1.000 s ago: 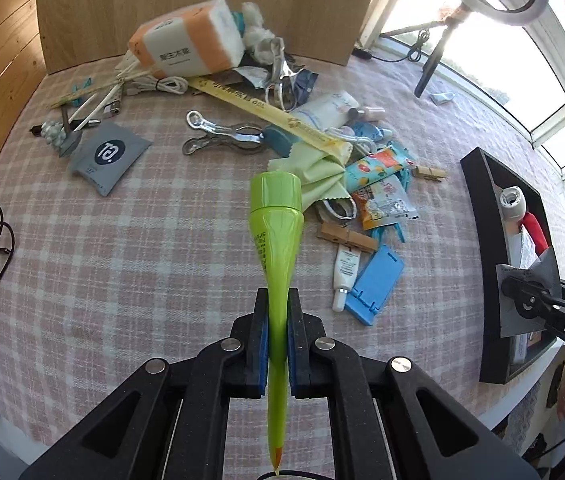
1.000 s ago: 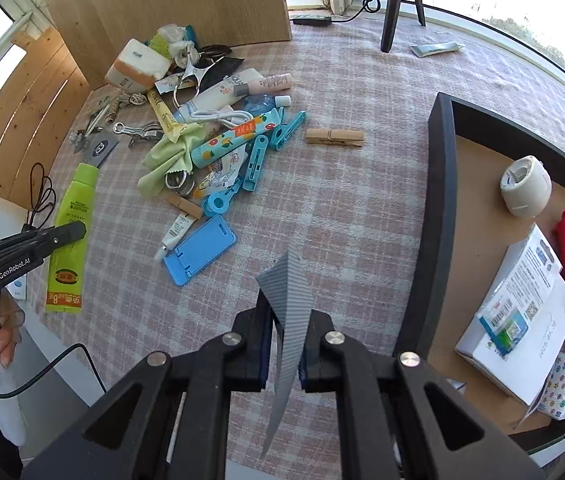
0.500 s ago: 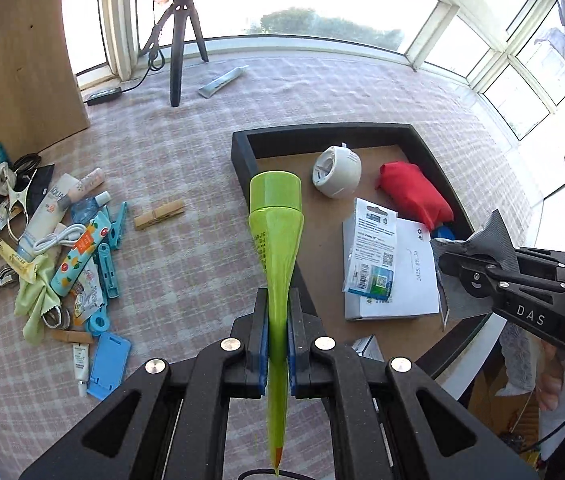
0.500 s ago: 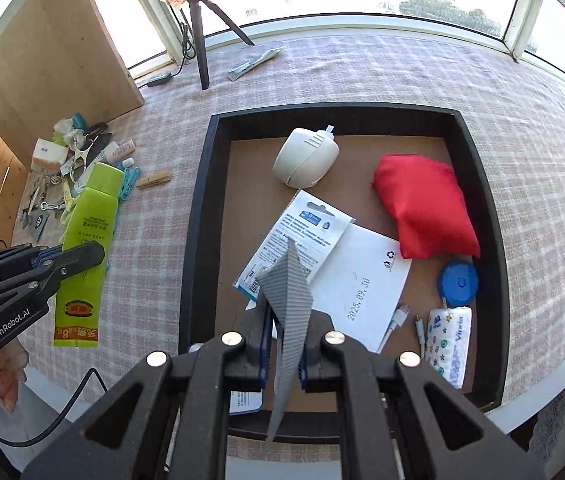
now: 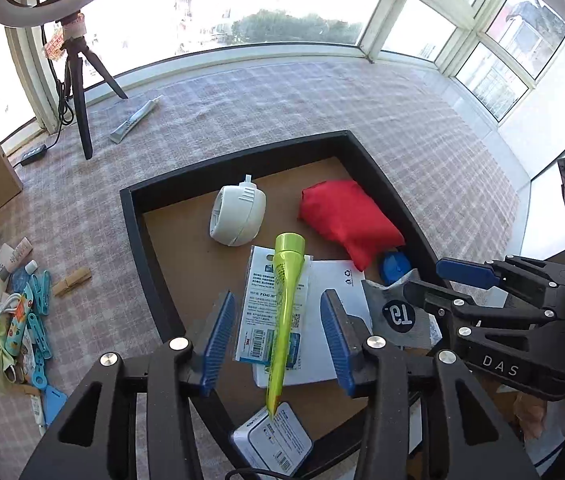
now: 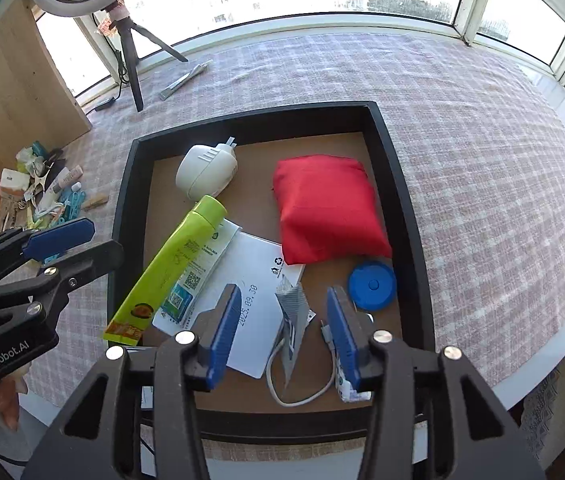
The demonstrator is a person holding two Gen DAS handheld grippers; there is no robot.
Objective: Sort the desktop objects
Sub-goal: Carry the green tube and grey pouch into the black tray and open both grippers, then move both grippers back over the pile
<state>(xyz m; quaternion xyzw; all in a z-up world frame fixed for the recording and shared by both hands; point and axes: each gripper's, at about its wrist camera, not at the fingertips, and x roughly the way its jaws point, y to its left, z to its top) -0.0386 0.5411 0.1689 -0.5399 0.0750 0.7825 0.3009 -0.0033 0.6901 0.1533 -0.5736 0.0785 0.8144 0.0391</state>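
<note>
The black tray (image 6: 122,216) sat on the checked desk (image 6: 462,140). Both claws had just been opening over it — the left claw (image 5: 278,328) wide around the green tube (image 5: 286,300), the right claw (image 6: 282,328) wide around the grey sachet (image 6: 294,316), neither gripped.

Bright curved windows (image 5: 282,4) ring a checked tablecloth (image 6: 462,128), with a wooden panel (image 6: 14,92) at left.

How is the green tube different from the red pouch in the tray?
The green tube is long, thin and shiny; the red pouch is wide, soft and puffy. The tube lies slanted on white papers, its printed end over the tray's rim; the pouch rests on the brown bottom. Both are at the same black tray.
</note>
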